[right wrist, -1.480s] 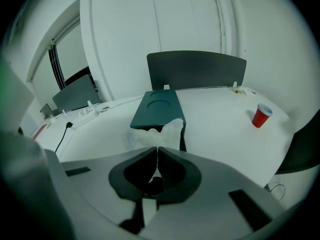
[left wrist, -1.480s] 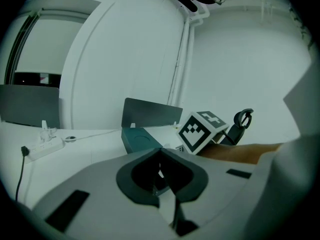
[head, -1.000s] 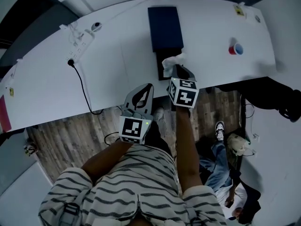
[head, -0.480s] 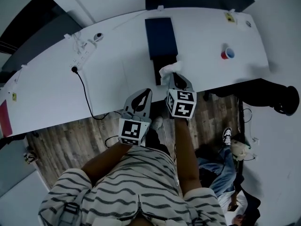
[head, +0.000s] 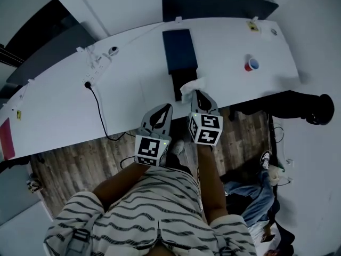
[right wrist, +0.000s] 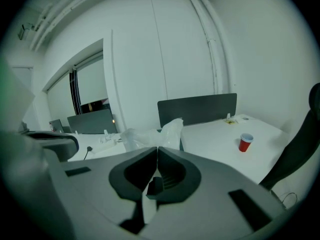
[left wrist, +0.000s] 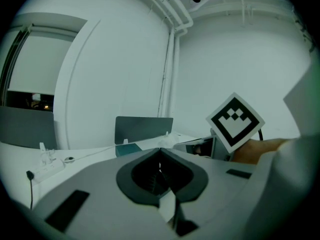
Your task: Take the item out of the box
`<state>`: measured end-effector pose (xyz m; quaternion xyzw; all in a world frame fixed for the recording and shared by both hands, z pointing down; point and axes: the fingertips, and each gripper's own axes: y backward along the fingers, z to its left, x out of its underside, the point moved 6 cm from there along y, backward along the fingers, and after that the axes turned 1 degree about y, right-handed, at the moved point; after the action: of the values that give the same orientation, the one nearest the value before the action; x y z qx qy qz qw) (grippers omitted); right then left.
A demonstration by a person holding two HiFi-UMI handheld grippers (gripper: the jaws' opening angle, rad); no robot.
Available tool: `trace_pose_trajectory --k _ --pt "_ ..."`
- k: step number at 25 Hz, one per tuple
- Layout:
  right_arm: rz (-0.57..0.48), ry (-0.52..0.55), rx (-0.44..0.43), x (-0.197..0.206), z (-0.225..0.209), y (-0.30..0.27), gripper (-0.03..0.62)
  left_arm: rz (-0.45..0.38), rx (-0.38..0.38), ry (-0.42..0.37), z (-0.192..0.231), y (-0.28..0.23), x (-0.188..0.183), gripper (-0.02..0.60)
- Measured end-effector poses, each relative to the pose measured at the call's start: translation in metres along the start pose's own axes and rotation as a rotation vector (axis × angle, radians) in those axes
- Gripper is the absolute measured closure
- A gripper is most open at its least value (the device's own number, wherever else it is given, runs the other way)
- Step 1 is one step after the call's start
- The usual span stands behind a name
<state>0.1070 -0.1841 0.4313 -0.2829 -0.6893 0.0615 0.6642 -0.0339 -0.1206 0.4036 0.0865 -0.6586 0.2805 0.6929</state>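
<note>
Pinching the plastic-wrapped item [head: 188,86] with my right hand-held gripper [head: 197,94] clamped on it, I hold it at the surface's [head: 133,84] near edge, beside the box [head: 179,52], to clear it; my left hand-held gripper [head: 165,109] hangs closed, empty, off that edge.

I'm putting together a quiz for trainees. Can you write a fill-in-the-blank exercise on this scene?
1. The right gripper is shut on a white plastic ___.
2. The left gripper is shut and holds ___.
3. The cup on the table is ___ in colour.
4. The dark blue box lies on the ___.

Missing words: bag; nothing; red; table
</note>
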Motion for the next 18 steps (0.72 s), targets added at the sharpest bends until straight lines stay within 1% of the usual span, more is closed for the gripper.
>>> trace_pose_trajectory --k 18 --pt "-0.228 0.002 -0.012 -0.021 0.020 0.061 0.572 -0.059 0.032 -0.042 -0.009 0.021 -0.023 0.558"
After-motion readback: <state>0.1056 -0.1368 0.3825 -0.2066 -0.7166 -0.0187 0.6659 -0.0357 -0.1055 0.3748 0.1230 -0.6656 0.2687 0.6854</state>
